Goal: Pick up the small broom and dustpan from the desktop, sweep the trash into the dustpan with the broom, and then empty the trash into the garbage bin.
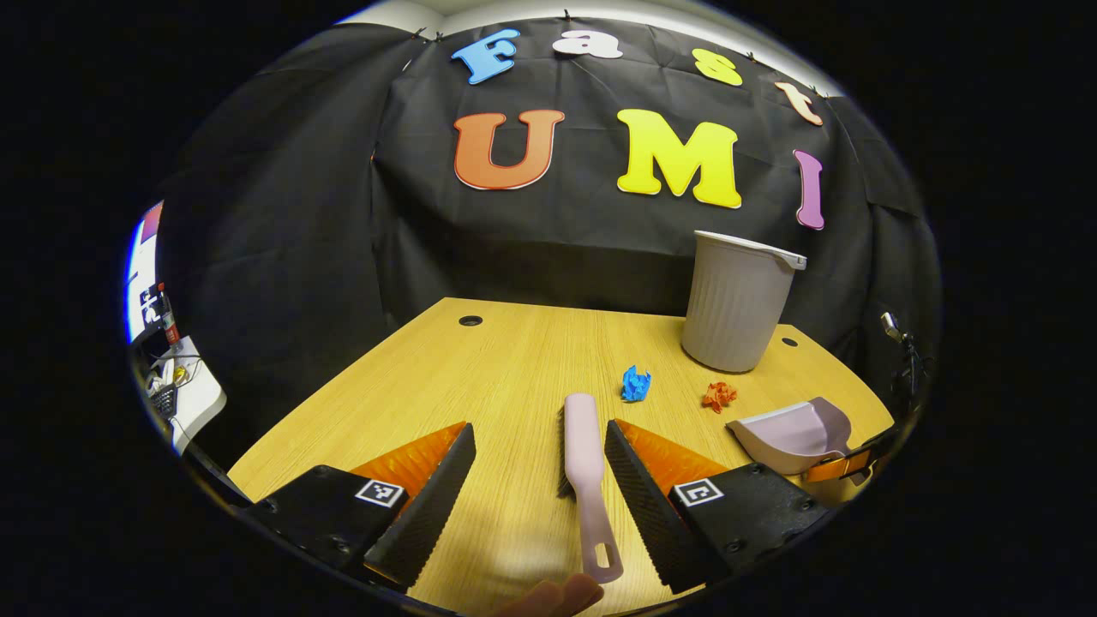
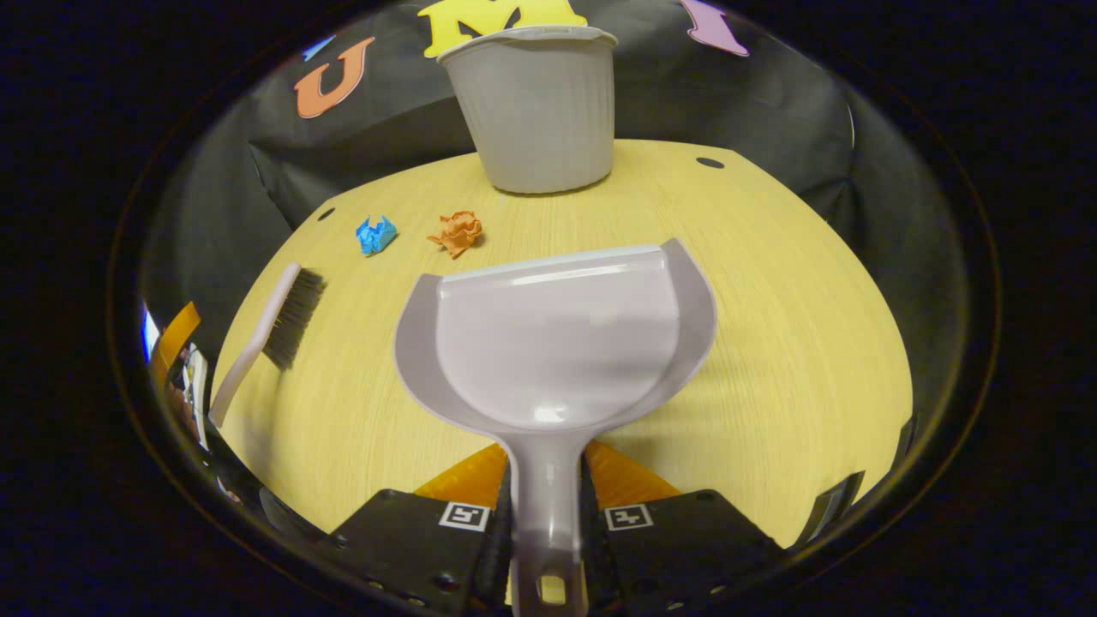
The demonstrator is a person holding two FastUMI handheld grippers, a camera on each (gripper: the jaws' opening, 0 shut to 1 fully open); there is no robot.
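Straddling broom (image 1: 586, 463), left gripper (image 1: 540, 488) spread | right gripper (image 2: 546, 548) clamping dustpan (image 2: 557, 343)

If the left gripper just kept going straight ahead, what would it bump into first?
Probably the broom, lying between the open left gripper's fingers. Beyond it sits the blue paper scrap, though depth is hard to judge.

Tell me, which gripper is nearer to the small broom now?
Left. The left gripper is open with the broom lying between its fingers, near one finger. The right gripper is shut on the dustpan, with the broom off to its side.
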